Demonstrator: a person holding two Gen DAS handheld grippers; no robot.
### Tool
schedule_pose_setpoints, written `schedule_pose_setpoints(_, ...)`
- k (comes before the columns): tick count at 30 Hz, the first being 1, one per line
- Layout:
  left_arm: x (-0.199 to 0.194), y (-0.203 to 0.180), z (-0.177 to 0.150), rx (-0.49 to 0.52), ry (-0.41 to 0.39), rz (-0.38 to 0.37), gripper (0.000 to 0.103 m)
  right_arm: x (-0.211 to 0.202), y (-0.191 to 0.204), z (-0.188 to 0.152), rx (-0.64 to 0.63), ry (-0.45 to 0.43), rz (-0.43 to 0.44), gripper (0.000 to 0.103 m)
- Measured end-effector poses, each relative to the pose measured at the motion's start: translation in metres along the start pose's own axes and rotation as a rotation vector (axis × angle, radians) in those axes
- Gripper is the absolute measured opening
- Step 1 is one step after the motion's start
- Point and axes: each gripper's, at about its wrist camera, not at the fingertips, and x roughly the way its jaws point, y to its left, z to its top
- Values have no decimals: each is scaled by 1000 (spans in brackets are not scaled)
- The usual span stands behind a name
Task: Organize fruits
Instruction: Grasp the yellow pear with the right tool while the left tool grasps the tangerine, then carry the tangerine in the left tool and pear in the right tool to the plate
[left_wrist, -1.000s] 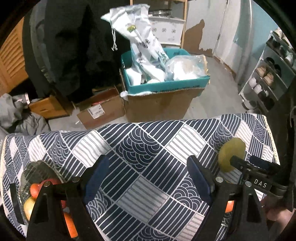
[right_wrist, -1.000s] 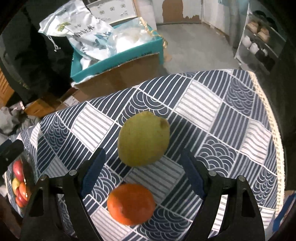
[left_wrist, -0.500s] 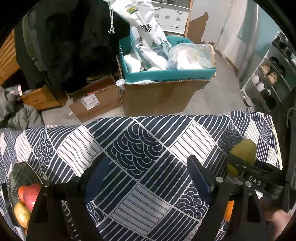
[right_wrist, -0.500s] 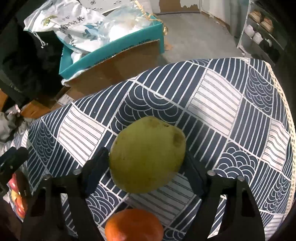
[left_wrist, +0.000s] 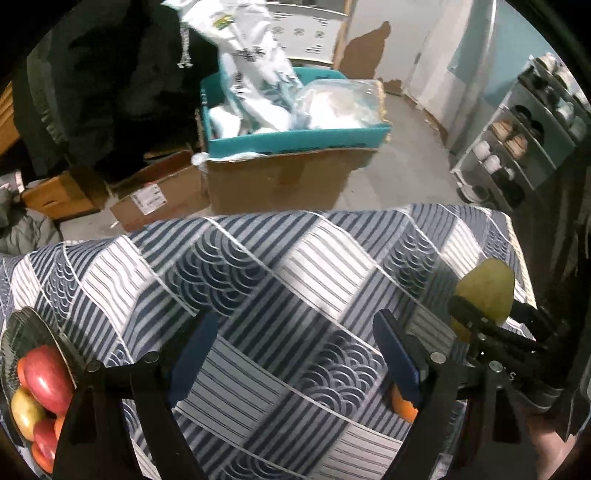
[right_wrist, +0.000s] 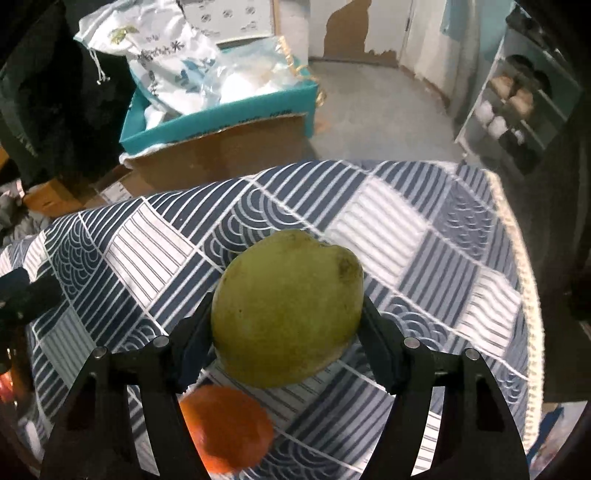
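My right gripper (right_wrist: 286, 328) is shut on a yellow-green pear (right_wrist: 286, 306) and holds it just above the patterned tablecloth (right_wrist: 388, 229). An orange (right_wrist: 225, 428) lies on the cloth right below it. In the left wrist view the pear (left_wrist: 484, 295) shows at the right in the right gripper, and the orange (left_wrist: 402, 406) peeks out behind my right finger. My left gripper (left_wrist: 295, 350) is open and empty over the middle of the cloth (left_wrist: 258, 258). A dark plate (left_wrist: 22, 328) with red and yellow fruit (left_wrist: 44, 376) sits at the far left.
Past the table's far edge stands a cardboard box (left_wrist: 277, 177) with a teal tray of white bags (left_wrist: 258, 74) on top. Smaller boxes (left_wrist: 155, 199) lie on the floor to the left. A shoe rack (left_wrist: 517, 147) stands at the right. The cloth's fringed edge (right_wrist: 528, 295) runs along the right.
My right gripper has closed on the pear and lifted it off the cloth. My left gripper has drifted right, so the fruit plate sits further left in its view.
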Motion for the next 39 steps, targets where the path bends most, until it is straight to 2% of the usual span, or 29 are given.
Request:
schedule_pose_setpoints(7, -1, -34, -19, 22, 32, -68, 87, -27, -38, -29, 43, -4, -22, 73)
schedule_pose_setpoints(14, 7, -75, -39, 98, 70, -75, 87, -36, -63, -53, 64, 0, -56, 73)
schedule_pose_setpoints(20, 20, -94, -52, 125, 110, -82, 87, -41, -76, -68, 45, 8, -76, 73)
schedule_pose_setpoints(27, 37, -107, -66, 148, 157, -77, 87, -41, -94, -80, 79, 20, -86, 73)
schedule_pose_setpoints(36, 57, -112, -79, 171, 191, -67, 87, -42, -96, -81, 99, 17, -75, 73)
schedule_pose_setpoints(39, 58, -107, -81, 148, 177, -83, 79, -41, -94, -79, 97, 15, -71, 73)
